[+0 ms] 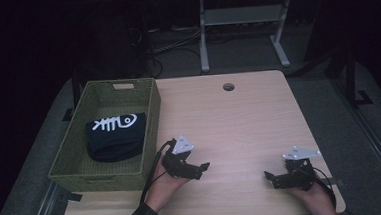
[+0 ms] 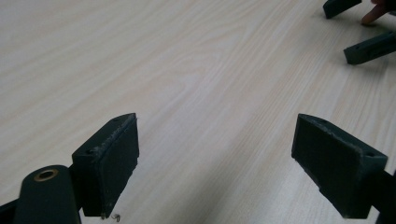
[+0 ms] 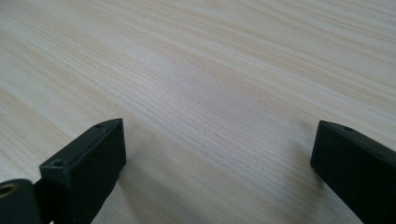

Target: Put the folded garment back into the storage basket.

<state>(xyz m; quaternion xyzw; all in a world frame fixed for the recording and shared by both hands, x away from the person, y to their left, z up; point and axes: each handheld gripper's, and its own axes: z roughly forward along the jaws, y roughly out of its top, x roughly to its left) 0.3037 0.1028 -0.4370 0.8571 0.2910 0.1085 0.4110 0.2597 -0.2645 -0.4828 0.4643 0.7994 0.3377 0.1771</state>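
Dim room, wooden table (image 1: 239, 114) – dark folded cloth (image 1: 115, 134) sits in the woven basket (image 1: 151, 120) at far left. Left gripper (image 1: 202, 168) is nearer it – both it and right gripper (image 1: 269, 177) gape wide, holding nothing.

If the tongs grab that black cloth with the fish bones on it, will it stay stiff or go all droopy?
Probably droopy: the black cloth lies folded and rounded in the green basket, so it looks soft. It likely weighs little for its size. It may unfold when lifted by one edge, so a pinch through several layers seems safer. Both left tongs and right tongs are open, over bare table.
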